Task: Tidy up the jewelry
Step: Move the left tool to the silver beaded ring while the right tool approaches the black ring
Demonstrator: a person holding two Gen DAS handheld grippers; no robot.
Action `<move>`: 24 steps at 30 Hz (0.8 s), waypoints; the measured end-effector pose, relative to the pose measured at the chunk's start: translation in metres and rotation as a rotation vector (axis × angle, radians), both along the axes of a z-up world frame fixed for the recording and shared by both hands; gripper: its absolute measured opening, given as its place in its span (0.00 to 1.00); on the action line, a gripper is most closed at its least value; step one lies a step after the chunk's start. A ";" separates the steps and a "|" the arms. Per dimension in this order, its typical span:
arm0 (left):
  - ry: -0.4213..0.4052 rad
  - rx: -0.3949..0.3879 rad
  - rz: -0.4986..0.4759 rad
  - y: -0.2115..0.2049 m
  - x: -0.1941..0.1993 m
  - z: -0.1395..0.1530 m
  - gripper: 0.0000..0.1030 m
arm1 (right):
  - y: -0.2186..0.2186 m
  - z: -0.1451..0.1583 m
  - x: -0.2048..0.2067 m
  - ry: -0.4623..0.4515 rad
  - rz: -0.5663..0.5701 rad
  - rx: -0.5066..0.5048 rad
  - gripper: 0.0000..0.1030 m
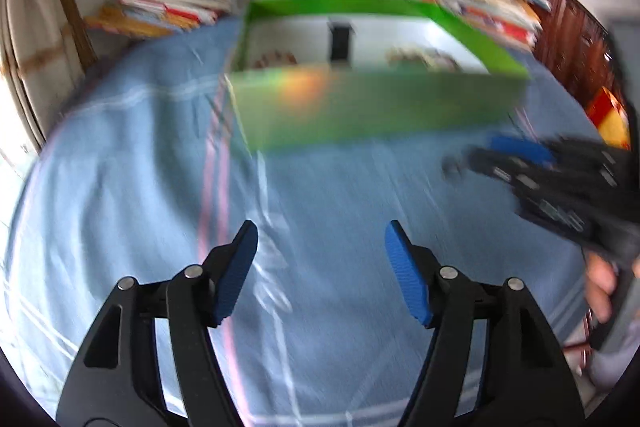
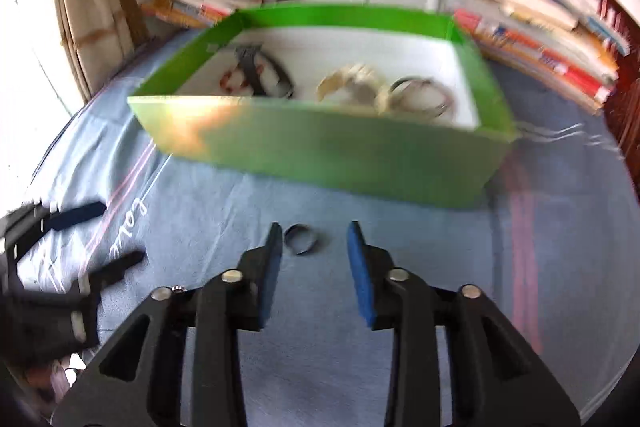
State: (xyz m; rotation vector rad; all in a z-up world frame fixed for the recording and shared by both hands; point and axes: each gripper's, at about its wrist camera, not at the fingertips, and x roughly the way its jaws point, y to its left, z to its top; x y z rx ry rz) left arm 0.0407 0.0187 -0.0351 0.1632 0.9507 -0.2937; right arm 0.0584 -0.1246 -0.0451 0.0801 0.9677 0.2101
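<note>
Both grippers gape empty over bare blue bedsheet (image 1: 320, 187): right gripper (image 2: 314, 239) flanks small dark metal ring (image 2: 302, 244), left gripper (image 1: 321, 239) wide, green cardboard box (image 2: 320, 143) at 12 o'clock.

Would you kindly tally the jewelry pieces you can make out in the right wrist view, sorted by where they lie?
Blur makes the box counts approximate.
In the green box, dark or reddish pieces: about 2
In the green box, cream bangles: about 2
In the green box, metal bangles: about 1
On the blue sheet, dark ring: 1
Total: about 6
</note>
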 end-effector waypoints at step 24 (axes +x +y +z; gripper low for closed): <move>0.042 0.018 -0.057 -0.024 -0.014 -0.025 0.67 | -0.018 -0.011 -0.048 -0.014 -0.057 -0.073 0.27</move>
